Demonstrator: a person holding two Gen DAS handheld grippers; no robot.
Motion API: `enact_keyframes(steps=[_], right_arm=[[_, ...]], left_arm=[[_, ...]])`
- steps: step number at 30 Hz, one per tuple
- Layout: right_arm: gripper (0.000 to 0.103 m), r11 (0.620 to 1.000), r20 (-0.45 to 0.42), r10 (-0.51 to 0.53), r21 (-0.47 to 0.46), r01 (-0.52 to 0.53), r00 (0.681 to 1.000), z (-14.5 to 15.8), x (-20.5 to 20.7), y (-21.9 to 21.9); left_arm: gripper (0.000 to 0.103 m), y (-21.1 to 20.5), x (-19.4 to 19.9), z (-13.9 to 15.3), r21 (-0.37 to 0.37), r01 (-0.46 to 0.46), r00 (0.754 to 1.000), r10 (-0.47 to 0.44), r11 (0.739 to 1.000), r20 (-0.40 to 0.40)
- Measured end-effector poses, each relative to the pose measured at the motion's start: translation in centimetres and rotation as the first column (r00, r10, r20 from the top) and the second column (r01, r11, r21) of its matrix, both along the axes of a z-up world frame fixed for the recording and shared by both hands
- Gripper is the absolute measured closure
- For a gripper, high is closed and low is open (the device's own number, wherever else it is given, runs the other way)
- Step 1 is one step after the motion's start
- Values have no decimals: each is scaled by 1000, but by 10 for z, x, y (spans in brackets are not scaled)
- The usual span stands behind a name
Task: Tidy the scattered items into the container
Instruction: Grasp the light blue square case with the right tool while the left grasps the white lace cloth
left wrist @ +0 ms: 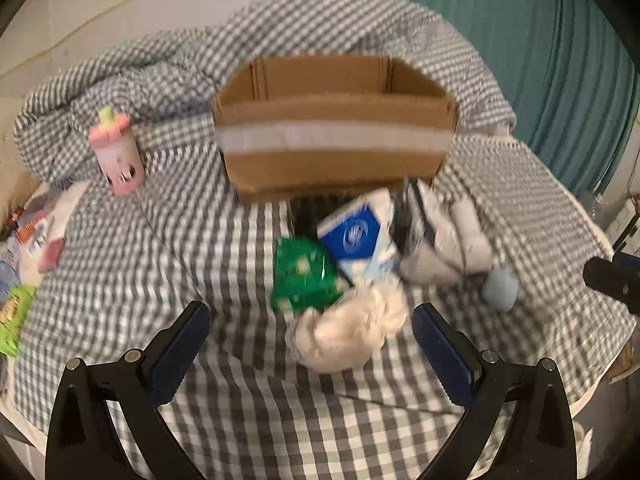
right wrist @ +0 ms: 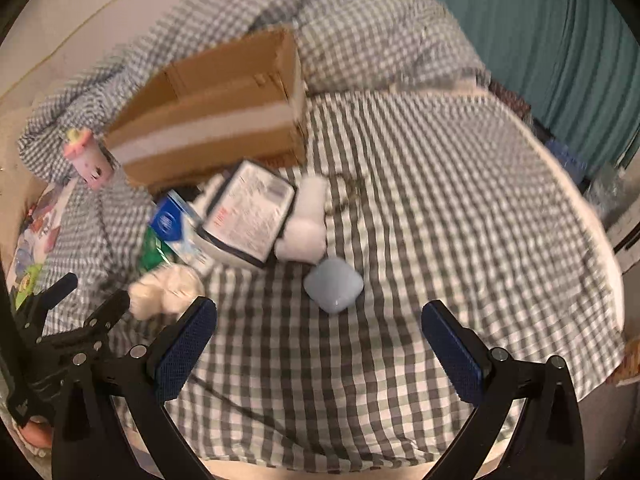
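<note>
An open cardboard box (left wrist: 332, 128) (right wrist: 208, 120) stands on a checked bedspread. In front of it lie a blue-and-white carton (left wrist: 356, 236) (right wrist: 172, 220), a green packet (left wrist: 302, 276) (right wrist: 152, 252), a cream crumpled cloth (left wrist: 352, 328) (right wrist: 164, 288), a printed white package (right wrist: 248, 216), a white fluffy item (right wrist: 306, 224) and a pale blue rounded case (right wrist: 334, 284) (left wrist: 500, 290). A pink cup-shaped toy (left wrist: 118, 152) (right wrist: 88, 160) stands left of the box. My left gripper (left wrist: 310, 344) is open, just short of the cream cloth. My right gripper (right wrist: 318, 340) is open, just short of the blue case.
The gathered checked duvet (left wrist: 160, 72) piles up behind the box. A teal curtain (left wrist: 540, 52) hangs at the right. Colourful packets and papers (left wrist: 28, 240) lie at the bed's left edge. The left gripper shows in the right wrist view at lower left.
</note>
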State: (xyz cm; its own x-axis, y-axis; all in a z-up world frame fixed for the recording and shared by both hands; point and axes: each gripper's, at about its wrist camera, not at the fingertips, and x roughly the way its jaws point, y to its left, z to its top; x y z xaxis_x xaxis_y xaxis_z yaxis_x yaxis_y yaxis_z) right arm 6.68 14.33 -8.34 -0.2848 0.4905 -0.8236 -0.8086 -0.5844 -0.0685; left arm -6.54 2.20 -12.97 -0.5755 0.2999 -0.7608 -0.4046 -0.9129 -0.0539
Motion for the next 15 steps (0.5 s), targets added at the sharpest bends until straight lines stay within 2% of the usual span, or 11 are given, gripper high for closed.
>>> enact_keyframes(steps=[6, 9, 15], right_arm=[[0, 998, 64, -12, -65, 16, 998, -40, -7, 22], [0, 995, 77, -13, -95, 21, 997, -55, -12, 35], [0, 990, 100, -7, -138, 21, 995, -79, -24, 54]], left_arm=[[0, 21, -1, -33, -23, 94, 995, -94, 995, 22], [0, 33, -7, -48, -65, 104, 994, -102, 992, 37], [0, 45, -20, -71, -96, 109, 992, -103, 989, 71]])
